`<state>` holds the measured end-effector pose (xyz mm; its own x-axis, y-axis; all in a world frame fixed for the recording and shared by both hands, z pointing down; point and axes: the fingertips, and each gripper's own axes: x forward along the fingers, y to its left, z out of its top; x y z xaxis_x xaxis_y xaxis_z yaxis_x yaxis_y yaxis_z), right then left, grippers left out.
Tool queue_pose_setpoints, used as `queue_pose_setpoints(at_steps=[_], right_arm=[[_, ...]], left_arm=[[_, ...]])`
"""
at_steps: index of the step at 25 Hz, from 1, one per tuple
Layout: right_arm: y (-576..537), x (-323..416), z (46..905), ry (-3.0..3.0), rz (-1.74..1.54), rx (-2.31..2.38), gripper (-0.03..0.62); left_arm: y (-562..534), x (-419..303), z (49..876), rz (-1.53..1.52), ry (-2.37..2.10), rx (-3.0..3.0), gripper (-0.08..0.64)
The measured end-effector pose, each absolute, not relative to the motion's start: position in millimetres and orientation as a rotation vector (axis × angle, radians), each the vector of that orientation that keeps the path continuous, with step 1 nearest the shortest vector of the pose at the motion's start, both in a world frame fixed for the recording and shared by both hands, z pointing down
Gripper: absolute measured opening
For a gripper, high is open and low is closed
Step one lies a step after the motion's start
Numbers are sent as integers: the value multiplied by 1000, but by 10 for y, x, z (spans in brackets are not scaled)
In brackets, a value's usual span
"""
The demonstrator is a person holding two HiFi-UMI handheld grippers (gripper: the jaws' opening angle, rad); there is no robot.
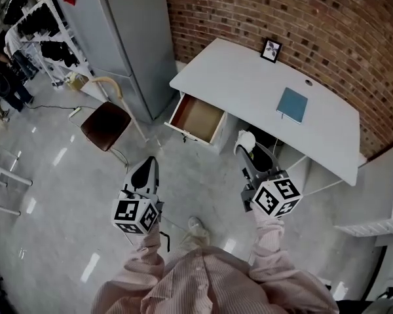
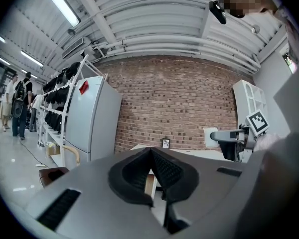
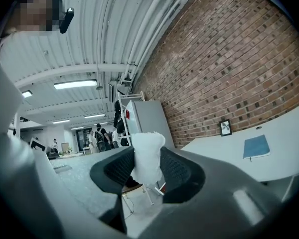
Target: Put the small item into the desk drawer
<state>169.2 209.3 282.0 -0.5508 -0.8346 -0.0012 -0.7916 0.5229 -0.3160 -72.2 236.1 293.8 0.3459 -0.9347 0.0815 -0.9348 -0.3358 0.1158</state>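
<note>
L gripper (image 1: 150,161), R gripper (image 1: 243,152), 1 item (image 1: 246,139), 1 drawer (image 1: 198,117)

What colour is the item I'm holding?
White item, clearest in the right gripper view.

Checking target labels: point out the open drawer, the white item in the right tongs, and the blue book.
open drawer (image 1: 198,118), head view, bare wooden bottom.
white item (image 3: 145,158), right gripper view, its middle.
blue book (image 1: 293,104), head view, centre of cover.
</note>
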Motion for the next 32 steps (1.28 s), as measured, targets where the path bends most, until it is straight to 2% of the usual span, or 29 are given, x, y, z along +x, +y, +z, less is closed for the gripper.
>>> queue_pose_setpoints(at_steps=[19,32], right_arm=[[953,1211,3020,2672,-454,-1393,163],[19,1142,3265,2700,-519,-1409,163]], left_arm=[[1294,-1077,3188,28,-1709,2419,0],[382,-1029,3395,56,-1653,2398,0]])
